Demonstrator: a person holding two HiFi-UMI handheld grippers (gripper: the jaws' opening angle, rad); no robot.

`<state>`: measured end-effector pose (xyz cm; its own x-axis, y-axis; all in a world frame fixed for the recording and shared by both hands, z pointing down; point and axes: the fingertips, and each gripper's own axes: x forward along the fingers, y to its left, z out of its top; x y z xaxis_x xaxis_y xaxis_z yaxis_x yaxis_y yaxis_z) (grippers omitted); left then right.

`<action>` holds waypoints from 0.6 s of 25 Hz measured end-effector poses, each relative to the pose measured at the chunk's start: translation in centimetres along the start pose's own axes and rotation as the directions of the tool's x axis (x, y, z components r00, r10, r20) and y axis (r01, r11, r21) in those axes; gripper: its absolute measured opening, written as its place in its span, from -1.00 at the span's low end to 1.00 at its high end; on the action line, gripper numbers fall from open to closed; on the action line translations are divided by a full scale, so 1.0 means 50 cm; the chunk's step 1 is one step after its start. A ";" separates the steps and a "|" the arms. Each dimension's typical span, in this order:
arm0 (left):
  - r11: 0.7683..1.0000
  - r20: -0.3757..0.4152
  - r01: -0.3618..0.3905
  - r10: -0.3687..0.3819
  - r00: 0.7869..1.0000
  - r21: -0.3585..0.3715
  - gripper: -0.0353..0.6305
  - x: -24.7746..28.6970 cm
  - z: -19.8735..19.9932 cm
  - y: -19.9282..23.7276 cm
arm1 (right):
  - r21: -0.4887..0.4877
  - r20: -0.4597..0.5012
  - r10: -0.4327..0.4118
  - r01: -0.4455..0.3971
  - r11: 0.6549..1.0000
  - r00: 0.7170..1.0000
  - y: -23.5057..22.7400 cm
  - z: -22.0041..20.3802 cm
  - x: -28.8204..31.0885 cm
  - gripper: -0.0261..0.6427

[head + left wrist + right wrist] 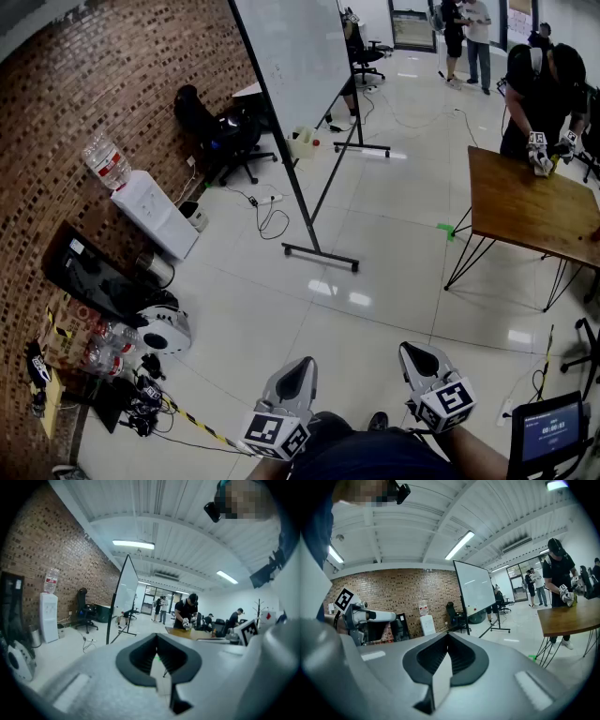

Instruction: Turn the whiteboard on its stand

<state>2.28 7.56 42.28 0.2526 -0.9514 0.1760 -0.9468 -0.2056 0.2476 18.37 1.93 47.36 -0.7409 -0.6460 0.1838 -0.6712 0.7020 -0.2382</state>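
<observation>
The left gripper (296, 367) sits low in front of the person with its jaws pressed together and nothing between them. The right gripper (419, 354) is beside it, jaws likewise closed and empty. Each carries black-and-white square markers, on the left marker cube (275, 433) and the right marker cube (451, 397). These patterns are the only print that can be made out clearly. At the lower right of the head view a small screen (549, 432) glows blue with lines of text too small to read. The whiteboard (302, 54) stands well apart from both grippers, across the glossy tiled floor (309, 328) at the top centre of the head view. It is on a black stand (321, 254), with its white face turned toward the right of that view. A black office chair (221, 133) is just beside it, by the brick wall (112, 84). Along that wall stands a white water dispenser (155, 212) with a clear water bottle (105, 161) upside down on top. The bottle's red label is unreadable. A small bin (195, 217) sits just beside the dispenser, and its contents cannot be seen. To the right, a person in black (539, 89) leans over a wooden table (525, 206), holding marker-cubed grippers against its top.
</observation>
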 end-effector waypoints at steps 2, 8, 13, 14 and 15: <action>1.000 0.014 0.020 -0.020 1.000 0.010 -0.88 0.016 -0.006 0.017 | -0.010 -0.005 -0.009 0.009 1.000 1.000 -0.015 -0.005 0.020 -0.90; 1.000 0.027 0.009 -0.009 1.000 0.006 -0.88 0.092 -0.006 0.098 | -0.034 -0.027 -0.017 0.016 0.999 0.999 -0.059 -0.007 0.102 -0.90; 1.000 0.068 0.009 -0.009 0.998 -0.007 -0.88 0.192 0.035 0.206 | -0.061 -0.033 -0.061 0.059 0.996 0.998 -0.105 0.022 0.204 -0.90; 1.000 0.074 0.009 -0.008 0.997 -0.008 -0.88 0.213 0.051 0.228 | -0.071 -0.034 -0.076 0.074 0.995 0.997 -0.114 0.036 0.226 -0.90; 1.000 0.082 0.011 -0.010 0.997 -0.009 -0.88 0.234 0.067 0.249 | -0.080 -0.031 -0.091 0.088 0.993 0.995 -0.121 0.053 0.250 -0.90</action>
<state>-7.24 -6.91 44.24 0.2450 -0.9649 0.0946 -0.9421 -0.2139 0.2581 13.23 -11.20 48.58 -0.6774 -0.6974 0.2341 -0.7335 0.6643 -0.1436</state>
